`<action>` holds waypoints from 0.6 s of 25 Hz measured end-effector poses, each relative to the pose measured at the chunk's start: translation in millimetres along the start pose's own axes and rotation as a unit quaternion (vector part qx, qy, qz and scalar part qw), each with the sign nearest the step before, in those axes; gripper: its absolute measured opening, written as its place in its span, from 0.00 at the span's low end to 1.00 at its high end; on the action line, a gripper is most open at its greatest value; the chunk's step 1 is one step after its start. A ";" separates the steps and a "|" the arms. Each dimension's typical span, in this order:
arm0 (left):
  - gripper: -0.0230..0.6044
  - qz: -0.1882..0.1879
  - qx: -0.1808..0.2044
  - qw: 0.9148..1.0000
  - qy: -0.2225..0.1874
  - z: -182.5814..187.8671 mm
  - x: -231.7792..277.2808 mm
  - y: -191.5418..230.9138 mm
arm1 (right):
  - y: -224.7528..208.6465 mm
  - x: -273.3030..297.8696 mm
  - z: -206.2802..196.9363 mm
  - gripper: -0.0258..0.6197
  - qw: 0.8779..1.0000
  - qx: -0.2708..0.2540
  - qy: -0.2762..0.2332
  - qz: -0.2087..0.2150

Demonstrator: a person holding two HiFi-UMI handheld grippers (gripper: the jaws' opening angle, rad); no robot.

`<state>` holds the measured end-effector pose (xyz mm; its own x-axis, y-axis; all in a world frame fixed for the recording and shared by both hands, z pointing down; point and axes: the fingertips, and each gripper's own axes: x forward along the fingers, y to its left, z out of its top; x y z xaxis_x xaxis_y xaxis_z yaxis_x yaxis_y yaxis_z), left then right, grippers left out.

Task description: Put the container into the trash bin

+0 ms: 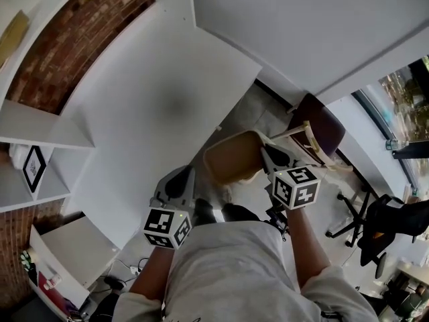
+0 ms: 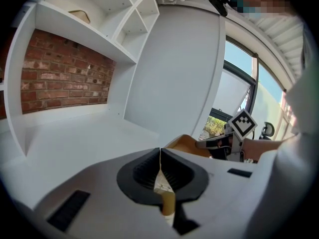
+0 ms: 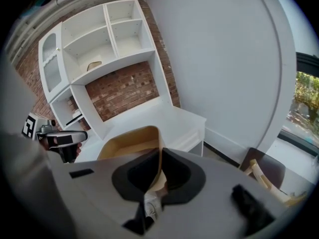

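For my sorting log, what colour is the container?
The container is tan-brown, like cardboard; the head view shows it best.

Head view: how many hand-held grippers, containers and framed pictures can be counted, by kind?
hand-held grippers: 2 (left hand-held gripper, right hand-held gripper)
tan container: 1
framed picture: 1
total: 4

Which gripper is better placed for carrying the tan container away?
Right. The right gripper is shut on the wall of the tan container, so it can likely carry it alone. The left gripper is shut too, but stands apart from the container.
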<state>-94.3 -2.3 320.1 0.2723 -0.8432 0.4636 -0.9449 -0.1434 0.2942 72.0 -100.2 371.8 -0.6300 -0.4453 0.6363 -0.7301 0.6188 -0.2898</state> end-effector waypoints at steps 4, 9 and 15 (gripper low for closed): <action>0.07 -0.014 0.008 1.000 0.011 -5.5 12.0 -18.5 | -21.3 -16.2 -12.3 0.10 1.000 0.016 -0.003 -0.017; 0.07 -0.034 0.019 0.999 0.025 -11.1 24.4 -42.1 | -44.2 -35.6 -29.4 0.10 0.999 0.040 -0.007 -0.035; 0.07 -0.062 0.036 0.996 0.045 -17.3 43.2 -71.9 | -73.0 -56.4 -48.2 0.10 0.996 0.064 -0.008 -0.058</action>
<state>-11.5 -19.5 333.5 0.3999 -0.7674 0.5011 -0.9126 -0.2828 0.2952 173.6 -89.1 391.6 -0.5432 -0.5199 0.6592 -0.8250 0.4761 -0.3044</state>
